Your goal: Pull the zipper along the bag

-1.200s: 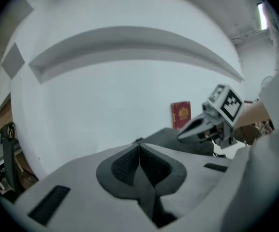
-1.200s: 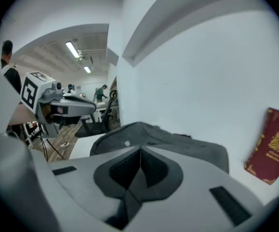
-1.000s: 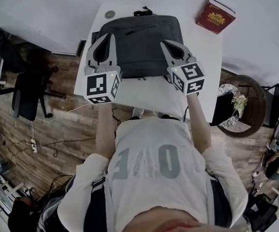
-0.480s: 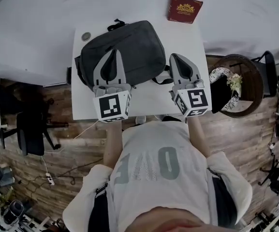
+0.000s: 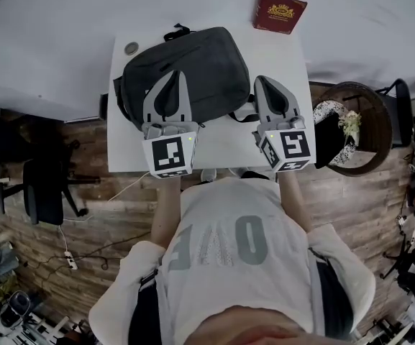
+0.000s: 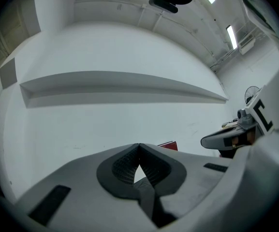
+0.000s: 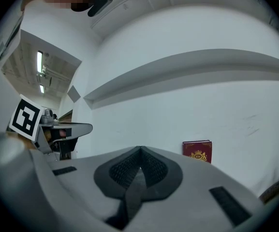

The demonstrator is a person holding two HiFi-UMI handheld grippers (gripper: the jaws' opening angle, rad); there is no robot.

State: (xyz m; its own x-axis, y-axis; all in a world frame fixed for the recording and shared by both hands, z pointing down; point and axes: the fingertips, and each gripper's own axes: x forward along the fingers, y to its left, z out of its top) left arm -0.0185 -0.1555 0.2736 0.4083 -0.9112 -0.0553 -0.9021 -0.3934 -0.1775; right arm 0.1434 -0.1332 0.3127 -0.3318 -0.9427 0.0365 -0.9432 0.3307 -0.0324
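Observation:
A dark grey bag [image 5: 200,67] lies flat on the white table [image 5: 286,56], with its handle [image 5: 177,31] at the far side. In the head view my left gripper [image 5: 172,73] hovers over the bag's near left part, jaws shut and empty. My right gripper [image 5: 262,80] is beside the bag's near right corner, also shut on nothing. Both gripper views look over the shut jaws at the white wall: left gripper [image 6: 138,145], right gripper [image 7: 140,149]. Neither shows the bag or its zipper pull.
A red book [image 5: 280,9] lies at the table's far right corner; the red book [image 7: 196,151] also shows in the right gripper view. A small round disc [image 5: 131,48] sits at the far left corner. A round wicker stand [image 5: 358,131] is right of the table, an office chair [image 5: 45,189] to the left.
The head view has swung, so the bag now sits further left and higher. Both grippers stay shut; the left one has come further over the bag's near part.

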